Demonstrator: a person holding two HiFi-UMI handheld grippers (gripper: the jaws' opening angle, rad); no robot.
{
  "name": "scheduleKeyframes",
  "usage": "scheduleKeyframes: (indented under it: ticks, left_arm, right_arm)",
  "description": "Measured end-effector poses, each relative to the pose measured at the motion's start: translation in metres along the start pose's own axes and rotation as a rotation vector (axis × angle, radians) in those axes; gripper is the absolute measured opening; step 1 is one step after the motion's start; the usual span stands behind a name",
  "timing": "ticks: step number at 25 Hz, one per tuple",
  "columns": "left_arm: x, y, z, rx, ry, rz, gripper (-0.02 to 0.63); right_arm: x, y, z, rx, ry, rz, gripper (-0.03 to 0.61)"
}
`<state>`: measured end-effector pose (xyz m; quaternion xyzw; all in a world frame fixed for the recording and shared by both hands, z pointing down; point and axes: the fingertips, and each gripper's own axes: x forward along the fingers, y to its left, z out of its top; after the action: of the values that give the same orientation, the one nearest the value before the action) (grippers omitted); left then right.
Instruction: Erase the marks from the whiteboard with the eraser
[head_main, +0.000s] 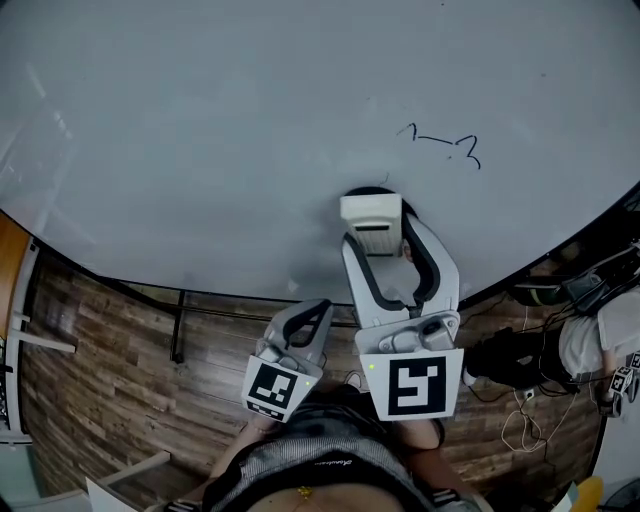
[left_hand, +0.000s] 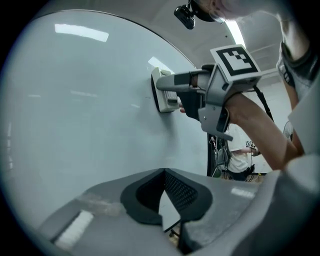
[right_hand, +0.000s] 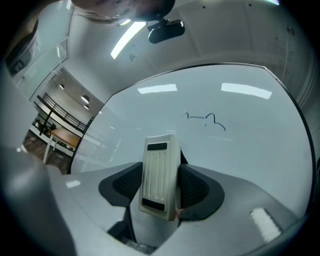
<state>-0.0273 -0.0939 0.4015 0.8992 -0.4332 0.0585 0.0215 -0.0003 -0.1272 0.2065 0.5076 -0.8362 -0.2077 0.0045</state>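
Against the whiteboard (head_main: 200, 150), below and left of the thin marks (head_main: 445, 145), the right claw (head_main: 385, 238) is clamped on the white eraser (head_main: 371, 215). Only the left gripper view shows the eraser side-on, its face flat on the board, while the marks appear only in the other two views. The left claw (head_main: 312, 312) hangs lower, off the board, jaws together on nothing.

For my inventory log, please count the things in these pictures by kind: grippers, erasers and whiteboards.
Grippers: 2, the left gripper and the right gripper
White eraser: 1
Whiteboard: 1
Total: 4
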Motion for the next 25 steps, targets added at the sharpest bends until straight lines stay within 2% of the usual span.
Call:
scheduleKeyframes:
  ticks: [4, 6, 8, 13, 16, 20, 25]
  left_arm:
    - [-0.008, 0.006, -0.008, 0.018, 0.011, 0.003, 0.0]
    - [-0.011, 0.005, -0.009, -0.03, 0.017, 0.012, 0.0]
    - [-0.012, 0.006, -0.009, -0.051, 0.022, 0.016, 0.0]
    - [-0.008, 0.015, -0.007, -0.031, 0.026, 0.016, 0.0]
    - [-0.005, 0.021, -0.002, 0.023, 0.026, 0.01, 0.0]
    - [-0.011, 0.028, 0.001, 0.0, 0.017, 0.035, 0.0]
    - [-0.018, 0.033, -0.004, -0.055, 0.029, 0.065, 0.0]
  right_arm:
    - [-0.004, 0.026, -0.044, -0.044, 0.11, -0.012, 0.239]
    - [-0.004, 0.033, -0.054, -0.086, 0.121, -0.041, 0.239]
    - [0.002, 0.037, -0.047, -0.127, 0.08, -0.059, 0.241]
    - [0.03, 0.039, -0.021, -0.134, 0.001, -0.033, 0.242]
    - [0.046, 0.03, 0.012, -0.149, -0.079, -0.028, 0.242]
    - [0.055, 0.017, 0.058, -0.122, -0.168, -0.023, 0.244]
    - [0.045, 0.02, 0.051, -0.075, -0.182, -0.036, 0.242]
